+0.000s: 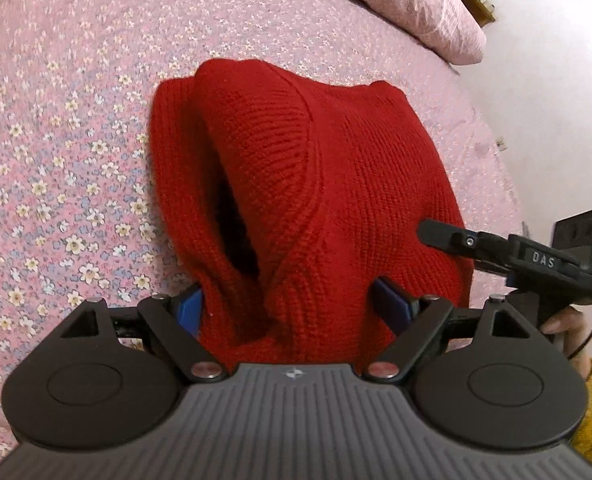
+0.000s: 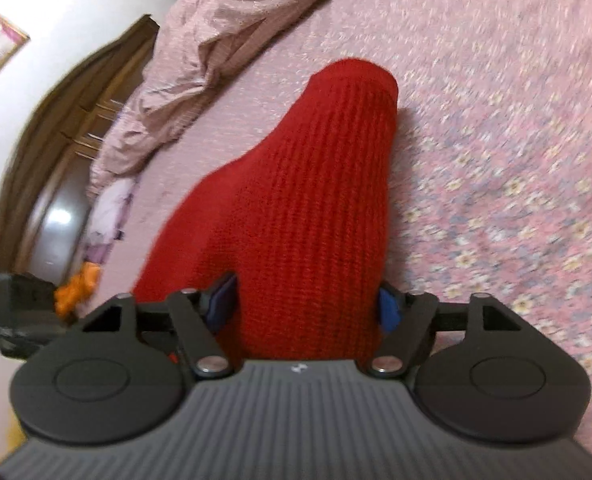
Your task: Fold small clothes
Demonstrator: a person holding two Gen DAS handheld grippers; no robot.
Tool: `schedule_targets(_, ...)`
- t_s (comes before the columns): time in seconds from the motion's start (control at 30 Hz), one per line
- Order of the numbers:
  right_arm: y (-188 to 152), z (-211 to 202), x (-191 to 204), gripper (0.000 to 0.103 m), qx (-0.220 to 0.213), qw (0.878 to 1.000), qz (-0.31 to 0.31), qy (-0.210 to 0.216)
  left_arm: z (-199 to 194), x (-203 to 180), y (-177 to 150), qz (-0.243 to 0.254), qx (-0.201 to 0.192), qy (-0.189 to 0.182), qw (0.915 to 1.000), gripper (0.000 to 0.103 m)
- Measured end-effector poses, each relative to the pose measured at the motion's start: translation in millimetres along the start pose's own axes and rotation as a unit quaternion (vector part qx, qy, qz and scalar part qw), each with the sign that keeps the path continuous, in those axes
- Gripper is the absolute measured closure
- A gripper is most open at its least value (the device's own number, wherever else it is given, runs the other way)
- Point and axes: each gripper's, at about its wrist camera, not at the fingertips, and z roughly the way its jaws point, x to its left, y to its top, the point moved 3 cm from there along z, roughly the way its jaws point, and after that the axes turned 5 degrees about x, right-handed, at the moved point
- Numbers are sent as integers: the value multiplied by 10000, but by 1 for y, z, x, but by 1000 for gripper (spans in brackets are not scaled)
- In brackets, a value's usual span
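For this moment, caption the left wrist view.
Left gripper straddles a folded red knit sweater on a floral bedspread.

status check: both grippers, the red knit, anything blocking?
Left gripper and right gripper: jaws wide, red sweater between the pads; grip not confirmable. Sweater bunched, partly folded on the floral bedspread. Nothing in the way.

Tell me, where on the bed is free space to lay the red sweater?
The floral bedsheet left of the red sweater is bare, up to the pillow. In the right wrist view, the rumpled quilt crowds the headboard side.
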Motion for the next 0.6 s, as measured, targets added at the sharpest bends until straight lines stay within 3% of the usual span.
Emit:
schedule_targets(0.2,-10,-25,17,27,-518,9935,-730,-708,-21,-8,-7,285,-334,586,9973,15)
schedule_targets(0.37,-23,-44,34,28,-1028,9759,-1419,-1298,-51,-18,-15,730,-943,1317,9841,15)
schedule_targets(0.43,-32,-49,41,29,-1164,9709,-1573,-1382,-59,-24,-18,845,-976,1506,9801,15)
schedule_targets(0.53,-44,-53,46,45,-1296,9680,-1621,-1412,-54,-23,-24,840,-859,1664,9787,15)
schedule_targets(0.6,-50,-52,49,51,-1311,9697,-1573,-1334,-47,-22,-29,957,-833,1870,9741,14)
